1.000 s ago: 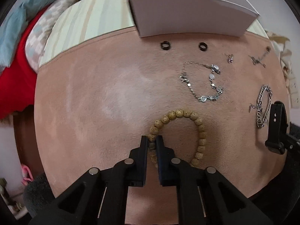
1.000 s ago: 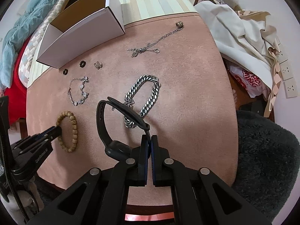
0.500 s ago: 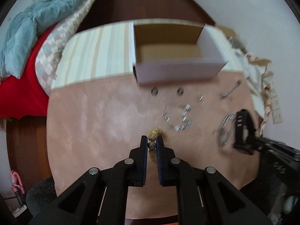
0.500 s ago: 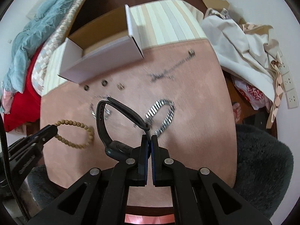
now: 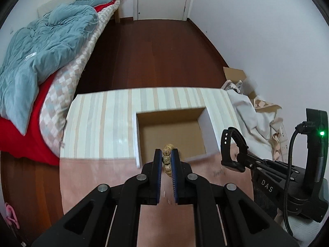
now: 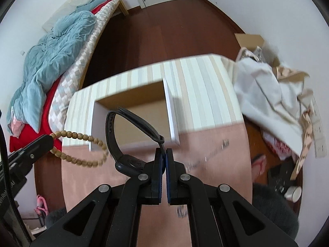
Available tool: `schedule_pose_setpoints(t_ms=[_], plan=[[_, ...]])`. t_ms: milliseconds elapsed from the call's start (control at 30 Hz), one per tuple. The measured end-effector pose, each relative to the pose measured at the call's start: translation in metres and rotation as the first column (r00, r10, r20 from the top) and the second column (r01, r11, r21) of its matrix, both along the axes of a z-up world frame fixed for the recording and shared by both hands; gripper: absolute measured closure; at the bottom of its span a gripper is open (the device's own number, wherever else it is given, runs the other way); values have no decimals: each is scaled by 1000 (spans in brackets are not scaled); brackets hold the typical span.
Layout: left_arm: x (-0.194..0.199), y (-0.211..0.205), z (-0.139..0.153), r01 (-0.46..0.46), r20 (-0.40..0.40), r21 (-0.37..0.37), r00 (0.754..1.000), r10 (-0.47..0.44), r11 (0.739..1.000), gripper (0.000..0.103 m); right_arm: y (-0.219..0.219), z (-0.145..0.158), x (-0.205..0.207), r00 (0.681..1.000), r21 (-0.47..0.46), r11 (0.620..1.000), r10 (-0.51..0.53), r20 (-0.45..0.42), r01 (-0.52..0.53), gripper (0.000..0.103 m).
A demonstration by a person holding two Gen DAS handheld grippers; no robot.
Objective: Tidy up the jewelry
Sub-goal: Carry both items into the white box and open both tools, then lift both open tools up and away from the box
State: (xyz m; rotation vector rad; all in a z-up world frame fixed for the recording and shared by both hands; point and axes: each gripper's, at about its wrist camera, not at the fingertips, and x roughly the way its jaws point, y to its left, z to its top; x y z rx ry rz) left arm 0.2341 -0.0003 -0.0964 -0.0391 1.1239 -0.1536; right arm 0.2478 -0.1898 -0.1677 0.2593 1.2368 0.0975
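Observation:
My left gripper (image 5: 166, 154) is shut on a wooden bead bracelet (image 5: 167, 160) and holds it in the air just short of the open white cardboard box (image 5: 170, 131). From the right wrist view the bracelet (image 6: 80, 148) hangs as a loop from the left gripper (image 6: 48, 142). My right gripper (image 6: 164, 154) is shut on the strap of a black watch (image 6: 127, 138), lifted in front of the box (image 6: 133, 111). The watch (image 5: 232, 150) and right gripper also show in the left wrist view at right.
The box stands on a striped cloth (image 5: 102, 123) at the back of the pink table mat (image 6: 205, 144). A blurred silver chain (image 6: 213, 152) lies on the mat. A bed with a blue duvet (image 5: 41, 45) is at left; white cloth and boxes (image 6: 267, 90) at right.
Both grippers have lifted off the mat and moved toward the box, carrying the bead bracelet and the watch. The views now look over the box into the room.

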Motion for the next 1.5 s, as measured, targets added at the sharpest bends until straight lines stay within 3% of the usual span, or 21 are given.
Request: schedule_pose_setpoints(t_ms=[200, 467, 533, 600, 633, 700, 767, 833, 900, 967, 1267, 1500], plan=[[43, 3, -27, -14, -53, -29, 998, 13, 999, 97, 12, -19, 50, 998, -5, 999, 34, -44, -35, 100], [76, 18, -57, -61, -155, -109, 987, 44, 992, 95, 29, -53, 74, 992, -28, 997, 74, -104, -77, 100], [78, 21, -57, -80, -154, -112, 986, 62, 991, 94, 32, -57, 77, 990, -29, 996, 80, -117, -84, 98], [79, 23, -55, -85, -148, -111, 987, 68, 990, 91, 33, -59, 77, 989, -31, 996, 80, -122, -84, 86], [79, 24, -54, -86, -143, -101, 987, 71, 991, 85, 33, -58, 77, 990, -33, 996, 75, -123, -80, 79], [76, 25, -49, -90, -119, -72, 990, 81, 993, 68, 32, -53, 75, 992, -38, 997, 69, -105, -74, 49], [72, 28, -43, -99, -83, -31, 992, 96, 995, 35, 34, -45, 73, 994, -52, 996, 68, -83, -73, 43], [66, 33, -35, -116, -28, 28, 993, 117, 993, 20, 36, -36, 69, 996, -88, 994, 67, -59, -72, 40], [60, 38, -29, -139, 14, 86, 990, 138, 987, 16, 37, -28, 65, 996, -113, 991, 74, -39, -78, 19], [51, 43, -28, -165, 42, 133, 986, 160, 977, 1, 38, -23, 60, 996, -161, 983, 86, -29, -90, 7], [19, 51, -52, -195, 50, 182, 981, 189, 964, 0, 43, -30, 36, 991, -254, 958, 133, -5, -130, 0], [3, 46, -46, -198, 65, 186, 980, 189, 962, 0, 39, -20, 24, 992, -262, 959, 120, 23, -110, 0]])
